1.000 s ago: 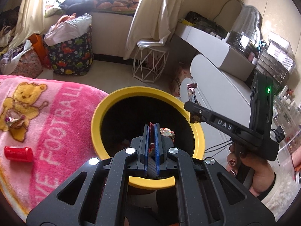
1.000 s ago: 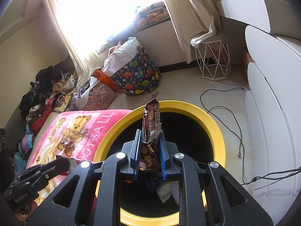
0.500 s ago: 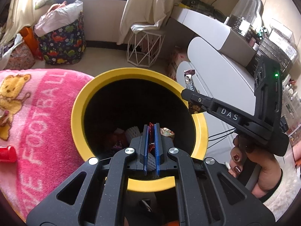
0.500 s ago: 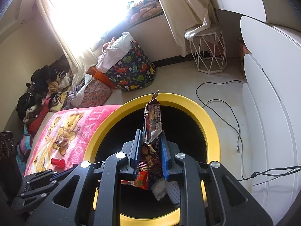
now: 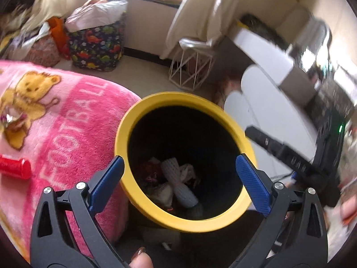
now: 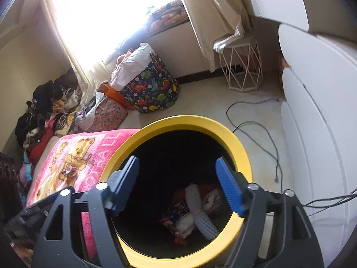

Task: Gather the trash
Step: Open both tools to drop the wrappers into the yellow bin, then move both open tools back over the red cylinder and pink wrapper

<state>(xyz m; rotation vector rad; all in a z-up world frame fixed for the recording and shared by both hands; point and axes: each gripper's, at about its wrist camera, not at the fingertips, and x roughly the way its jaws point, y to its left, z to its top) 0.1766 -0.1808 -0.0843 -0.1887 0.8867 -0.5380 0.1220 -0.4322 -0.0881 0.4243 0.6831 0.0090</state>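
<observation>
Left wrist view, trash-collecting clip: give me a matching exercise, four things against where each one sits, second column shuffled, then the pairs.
Things:
1. red plastic cylinder
2. white foam mesh sleeve
3. white wire-frame stool
4. dinosaur-print fabric bag

Places:
A. on the floor under the cream curtain
B. on the pink bear blanket
C. inside the yellow-rimmed bin
D. on the floor below the window ledge

Pairs: 1-B, 2-C, 3-A, 4-D
</observation>
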